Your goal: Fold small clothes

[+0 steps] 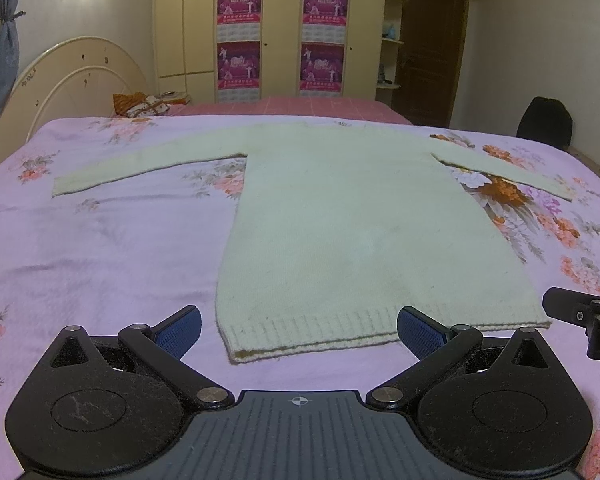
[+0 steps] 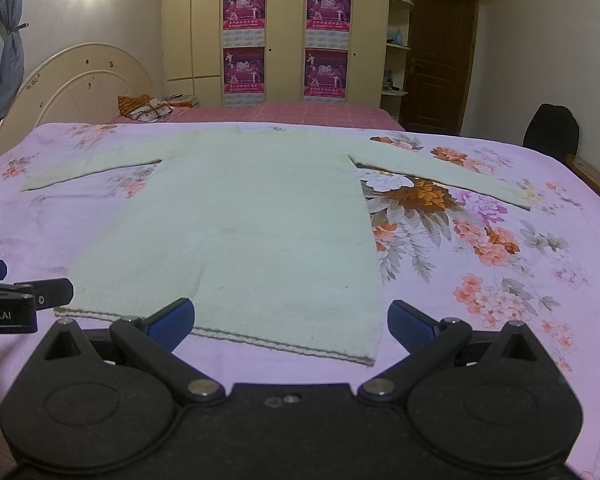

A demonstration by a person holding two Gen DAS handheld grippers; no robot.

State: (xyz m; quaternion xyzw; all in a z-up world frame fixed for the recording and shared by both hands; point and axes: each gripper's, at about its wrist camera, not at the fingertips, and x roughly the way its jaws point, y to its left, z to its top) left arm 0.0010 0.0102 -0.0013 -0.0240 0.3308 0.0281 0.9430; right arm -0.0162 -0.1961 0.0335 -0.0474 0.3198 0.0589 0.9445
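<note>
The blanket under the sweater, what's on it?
Pink and orange flowers on a lilac blanket, clearest in the right wrist view.

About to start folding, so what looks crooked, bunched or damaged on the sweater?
Nothing stands out. The pale sweater lies flat on the floral bedspread, sleeves spread to both sides, hem straight. Left gripper and right gripper are open, holding nothing.

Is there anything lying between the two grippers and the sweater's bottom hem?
Nothing visible. The sweater lies flat on the floral bedspread with both sleeves spread out. The left gripper and right gripper are open right at the ribbed hem, with only bare bedspread in front of them.
</note>
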